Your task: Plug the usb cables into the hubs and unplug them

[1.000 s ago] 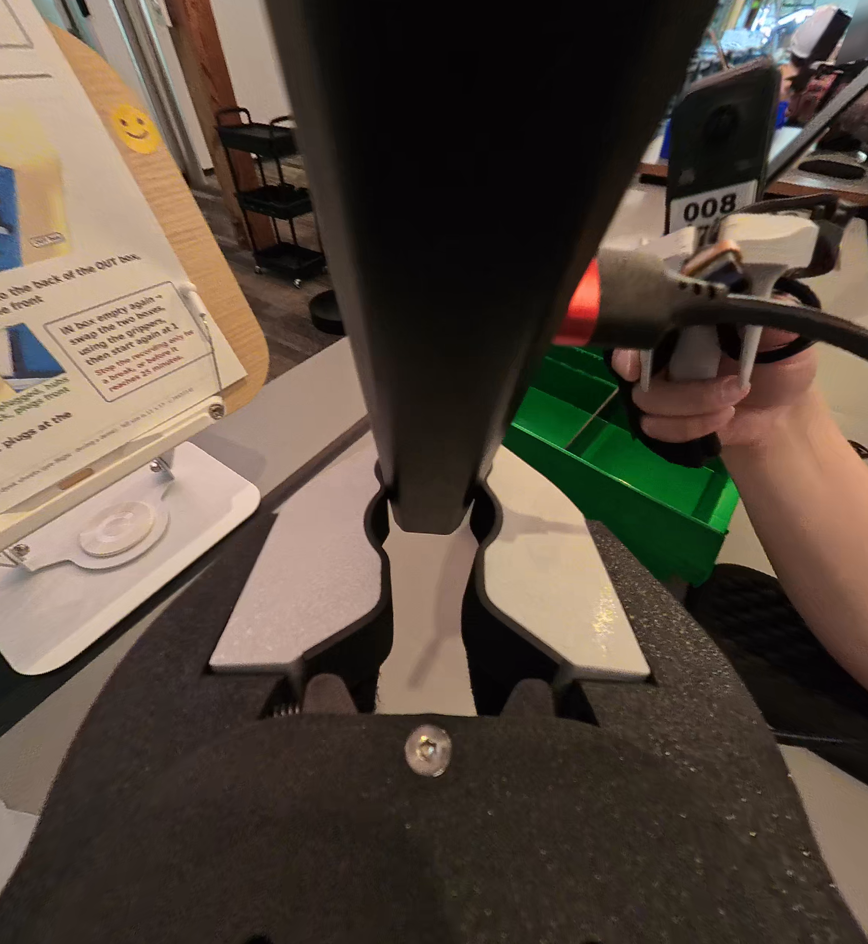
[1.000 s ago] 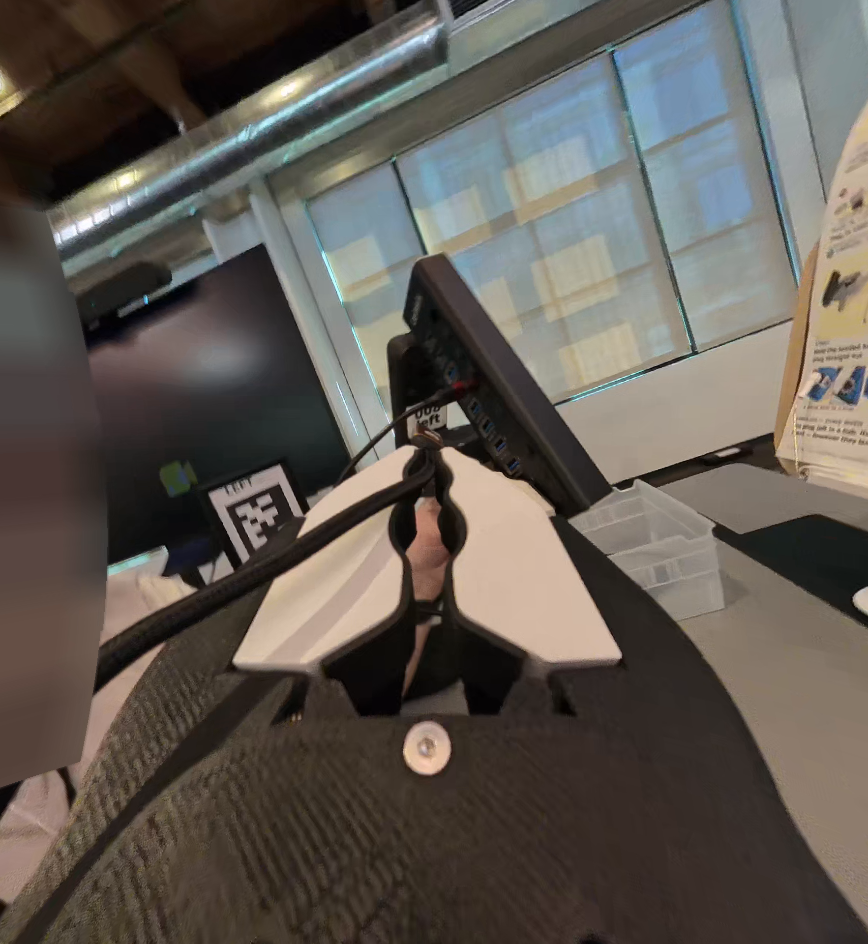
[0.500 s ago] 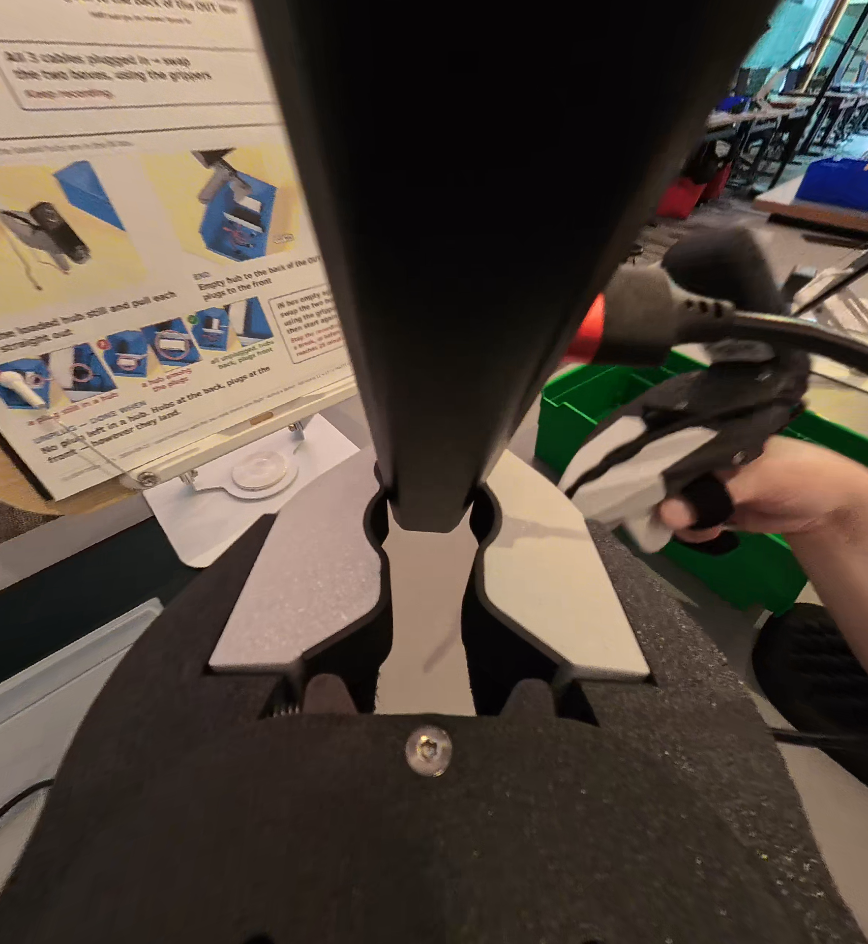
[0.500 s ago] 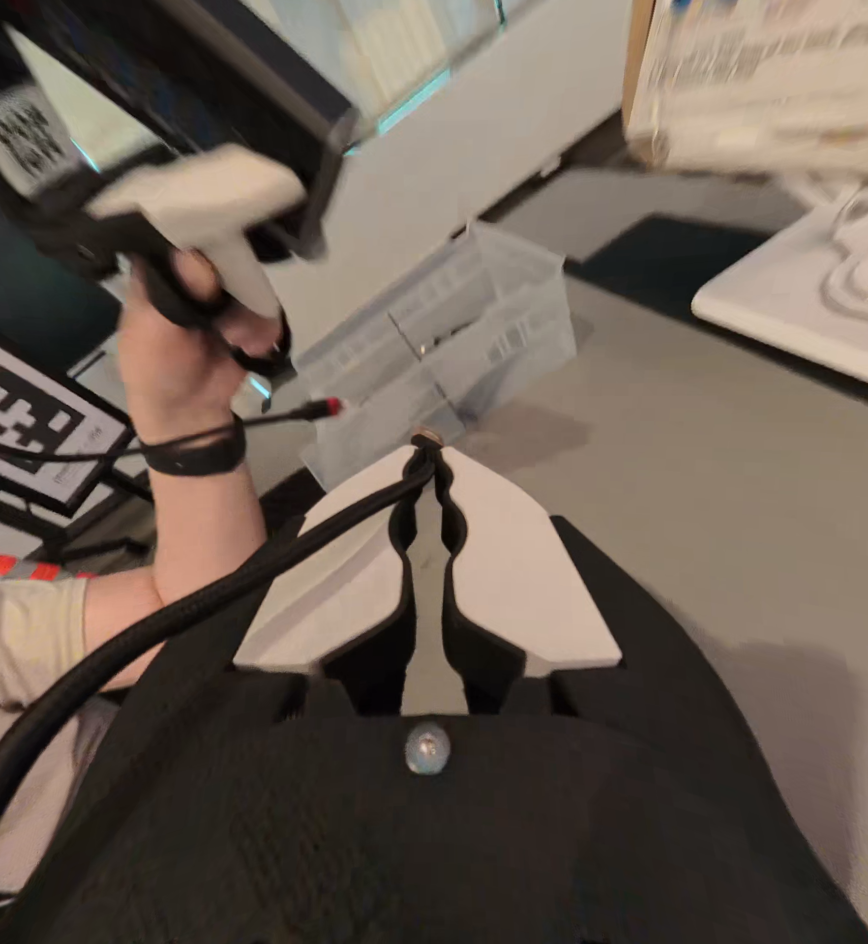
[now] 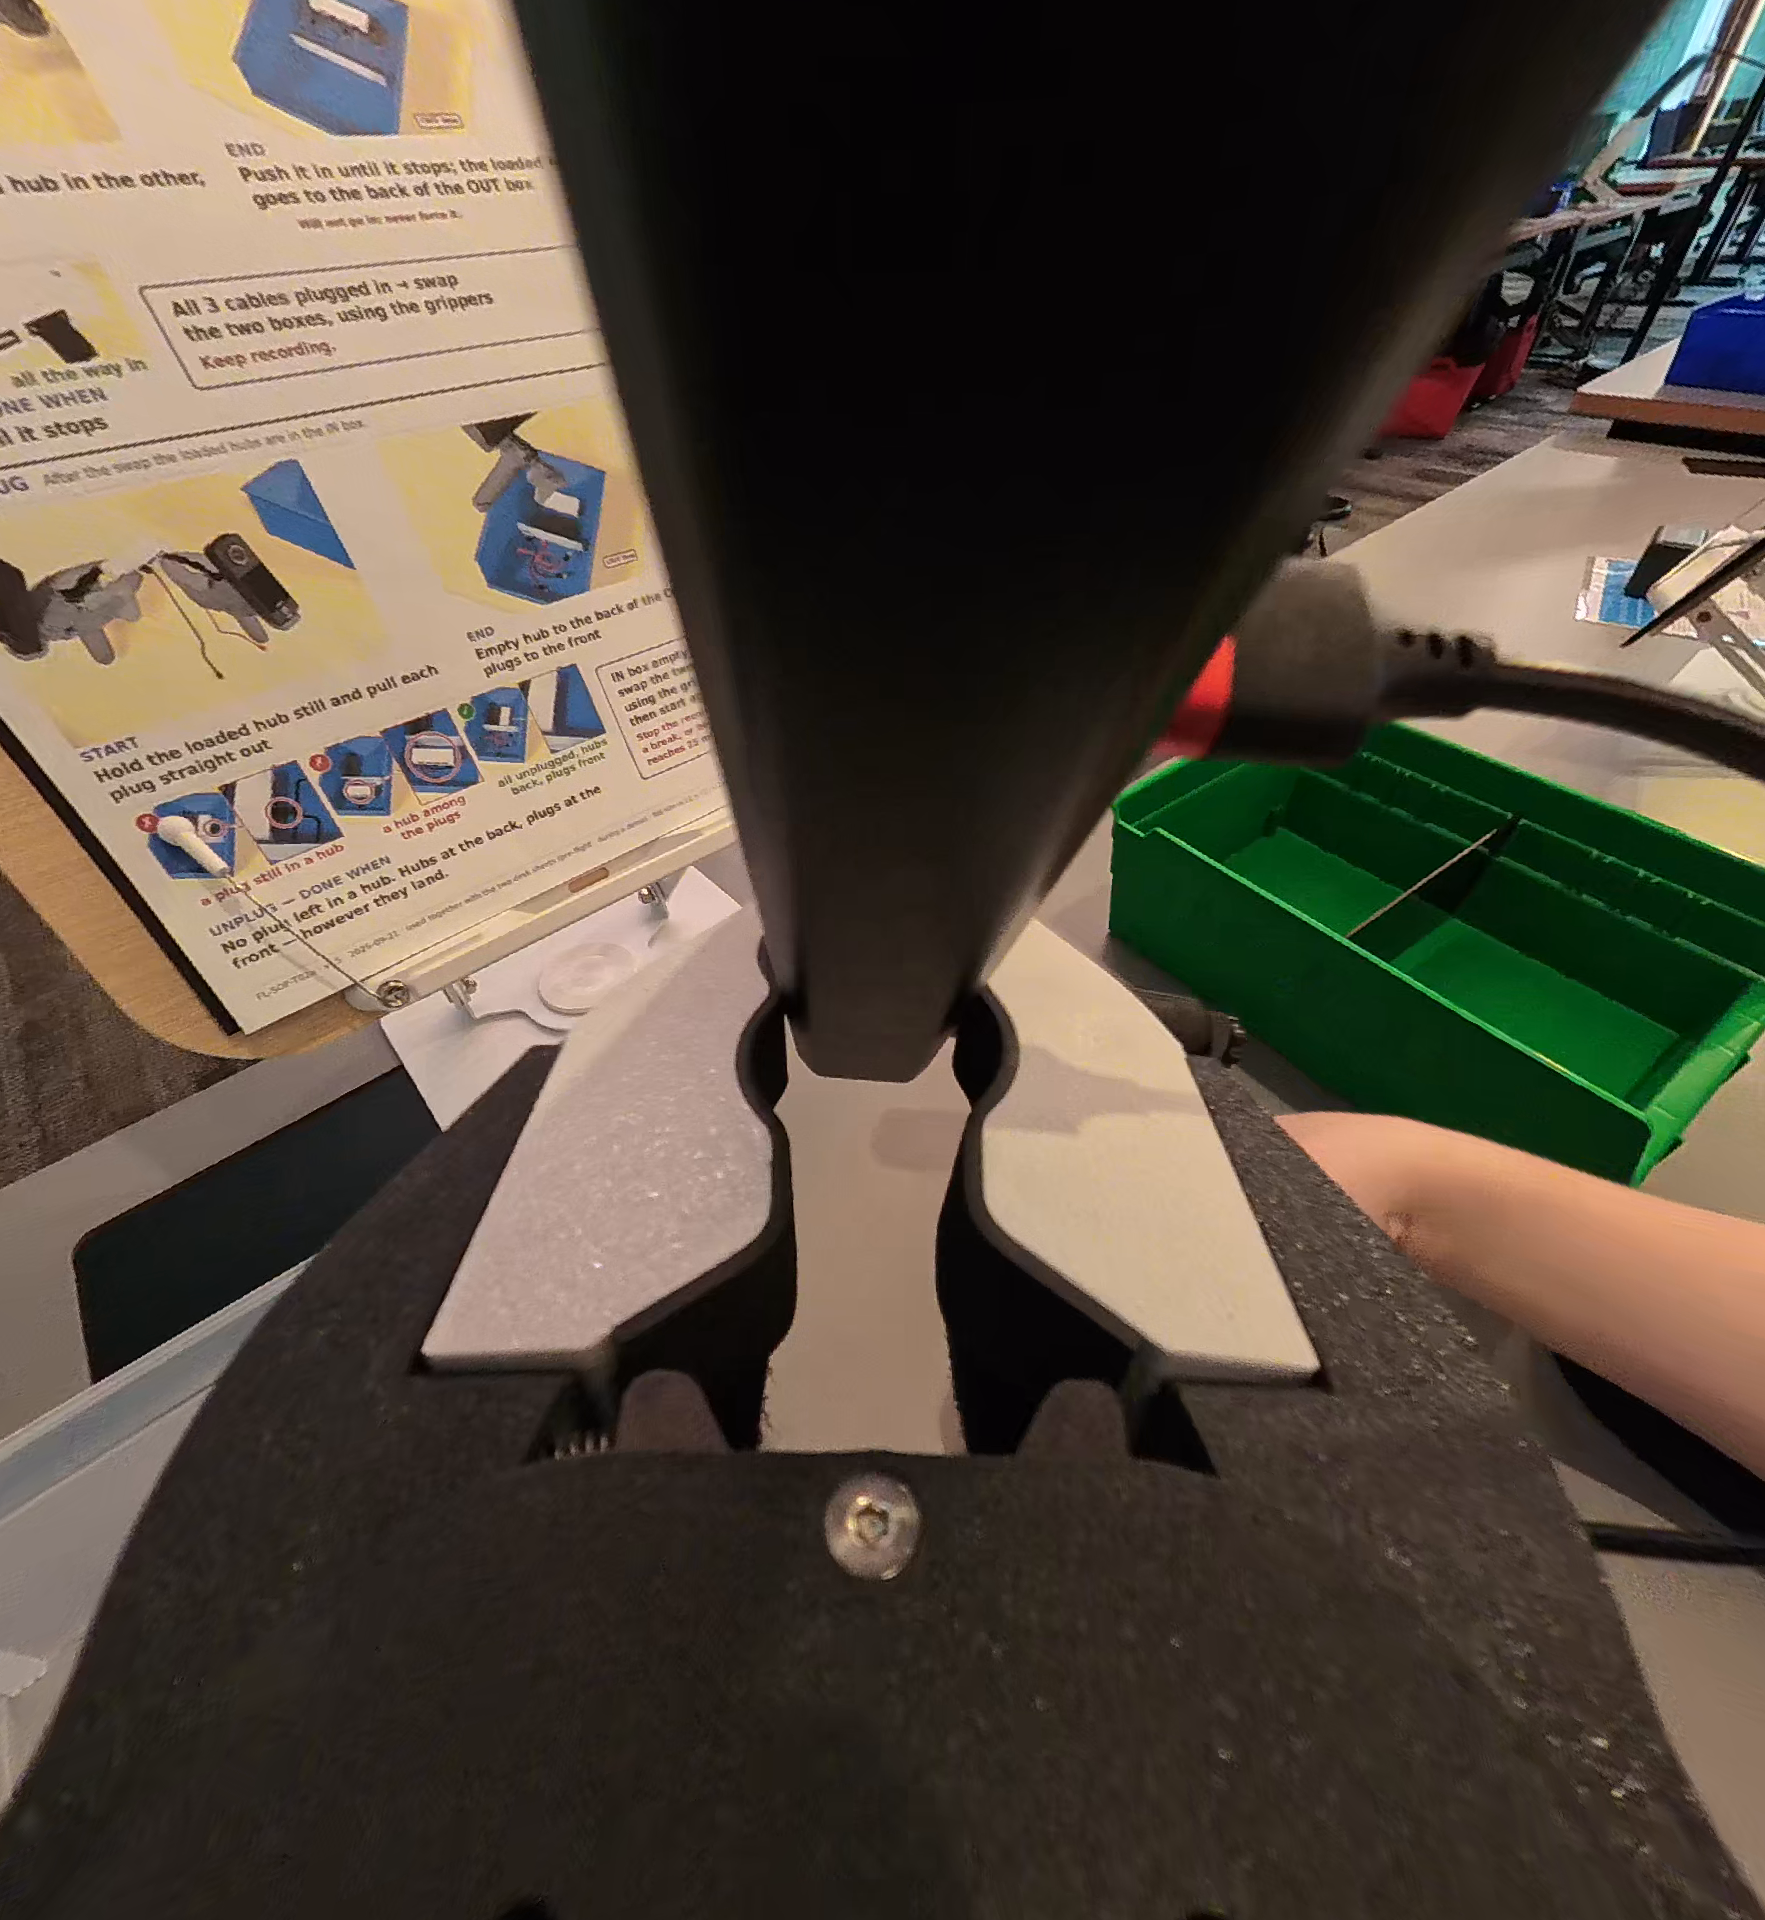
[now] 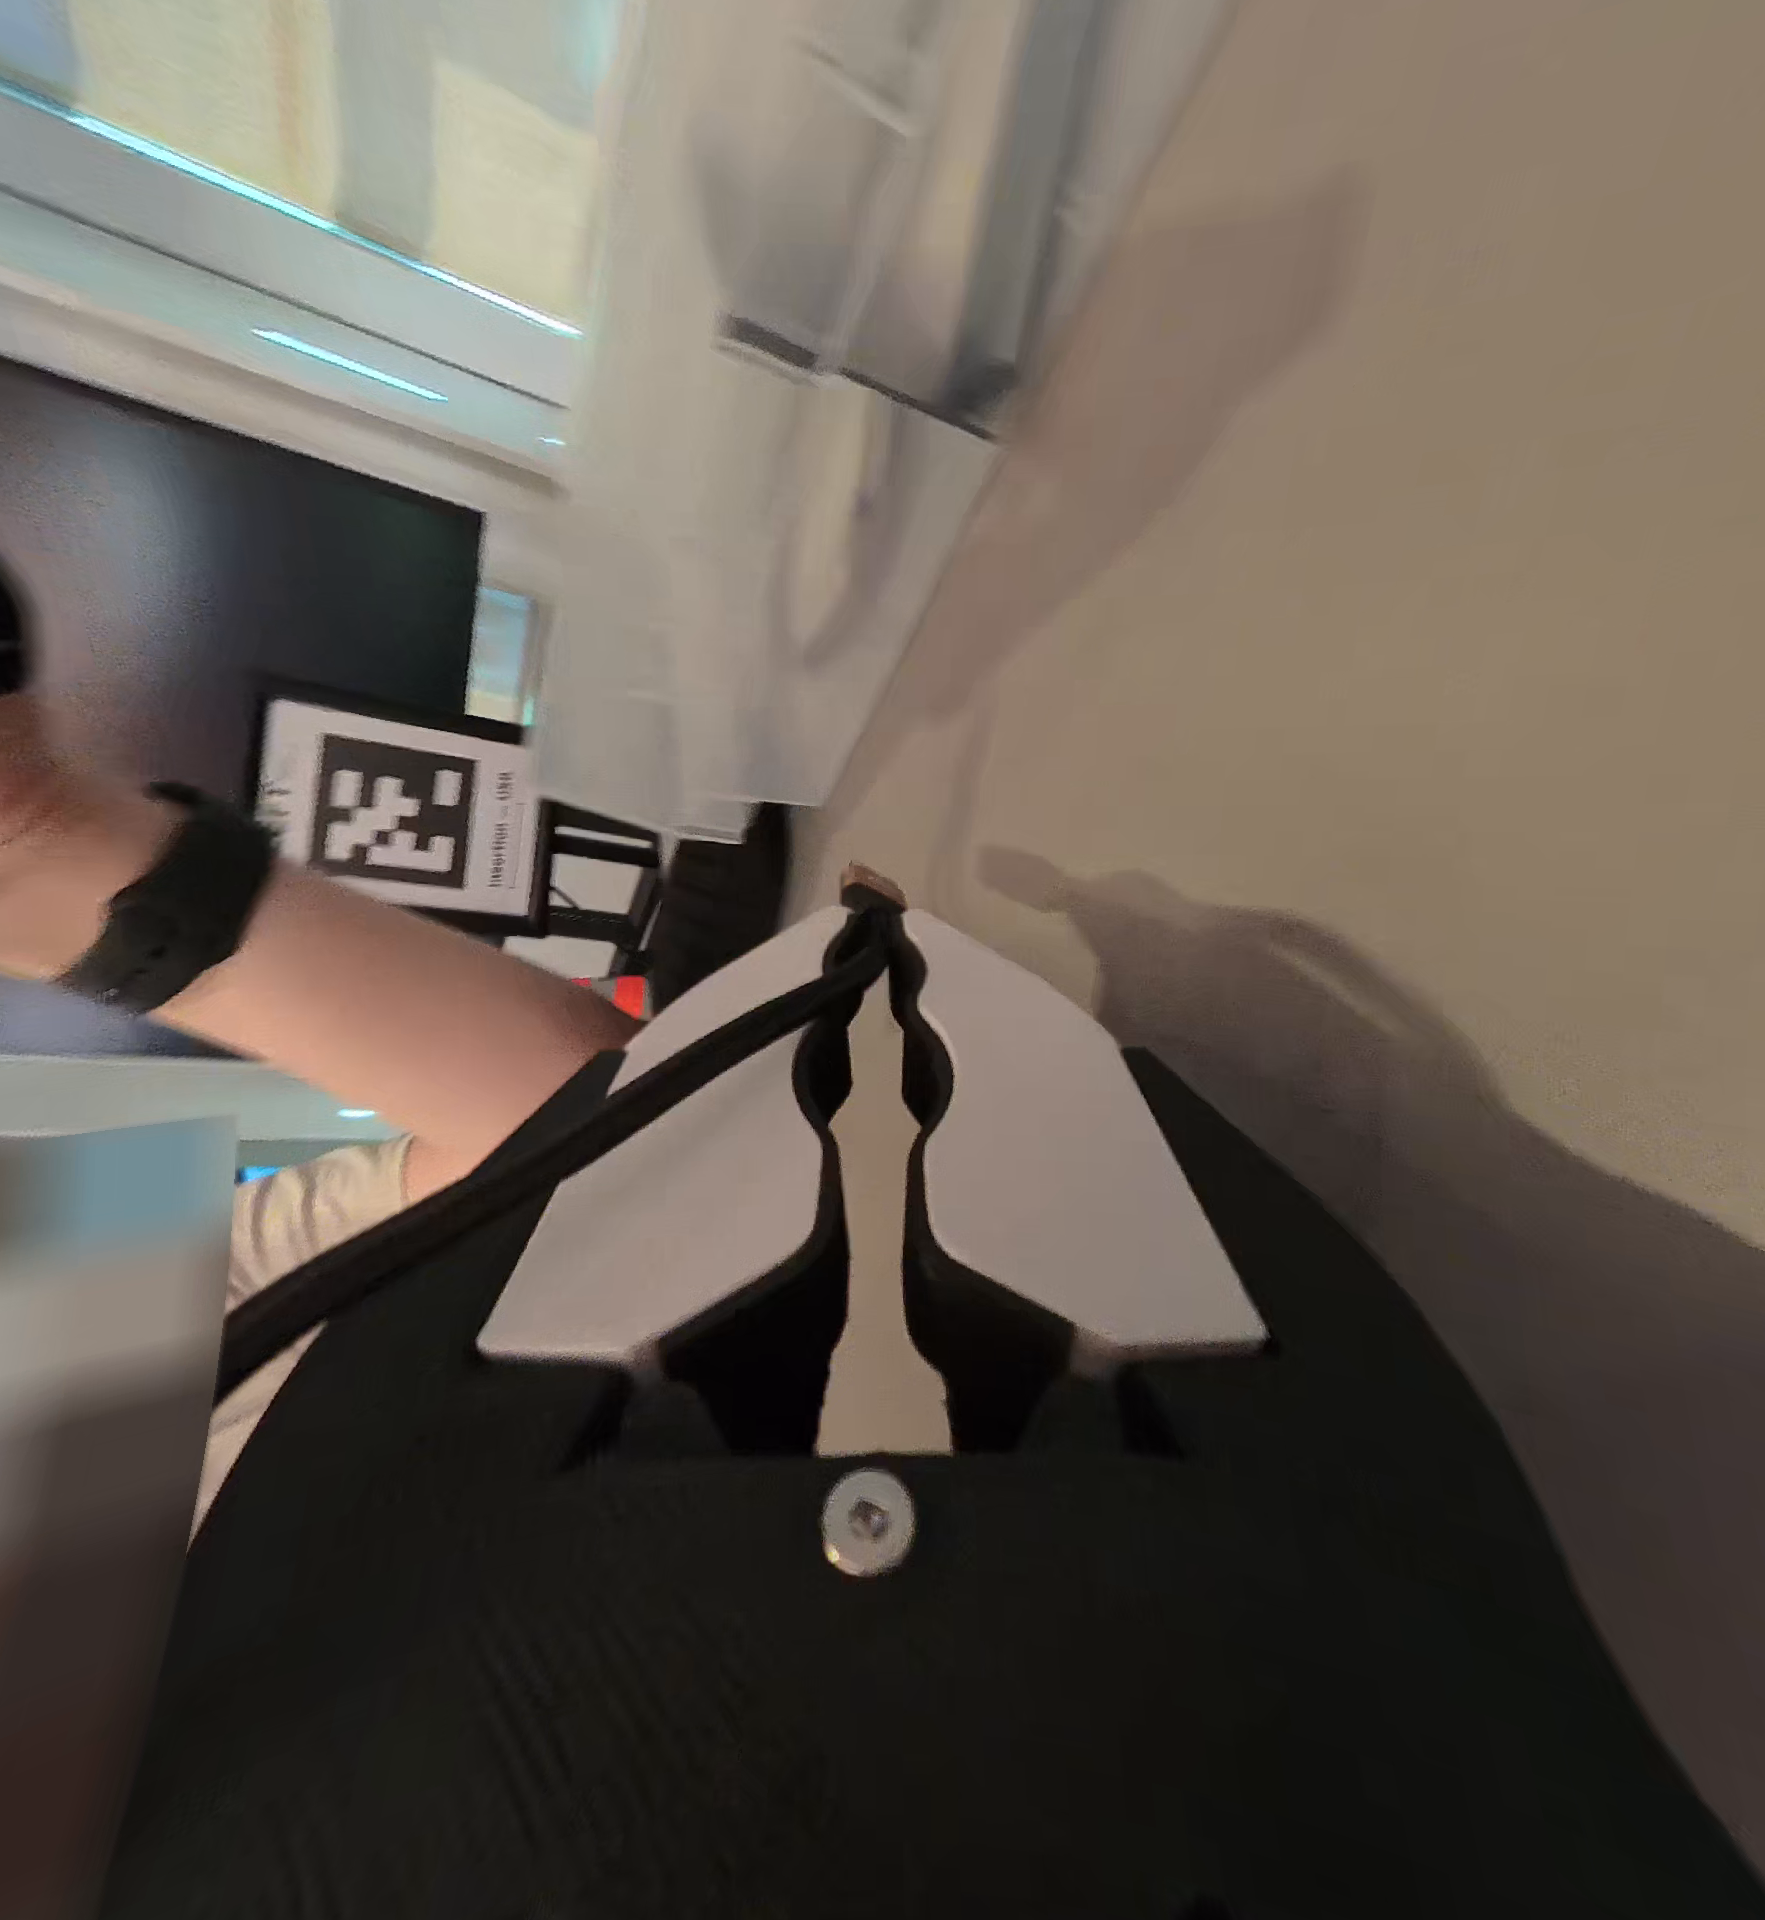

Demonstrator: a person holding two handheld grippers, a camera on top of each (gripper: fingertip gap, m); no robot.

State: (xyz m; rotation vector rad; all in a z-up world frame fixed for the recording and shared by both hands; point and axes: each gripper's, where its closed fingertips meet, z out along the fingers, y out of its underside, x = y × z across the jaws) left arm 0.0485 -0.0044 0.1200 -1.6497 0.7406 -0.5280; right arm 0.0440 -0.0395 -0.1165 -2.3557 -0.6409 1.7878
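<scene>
In the left wrist view, the left gripper (image 5: 870,1039) pinches the narrow end of the black hub (image 5: 961,436), which rises steeply away from the camera and fills the middle of the picture. Half a second ago the right gripper sat beside the hub with a hand on it; now only a forearm (image 5: 1584,1278) crosses the worktop (image 5: 1543,540) toward the green bin (image 5: 1460,935), while a thick black cable (image 5: 1480,696) arcs past the hub's right edge. In the right wrist view, heavily blurred by motion, the right gripper (image 6: 873,914) is pressed together on a thin black usb cable (image 6: 587,1112), its plug tip (image 6: 870,883) poking out toward bare worktop (image 6: 1429,520). By my judgement the plug is out and is being carried off for drop-off.
</scene>
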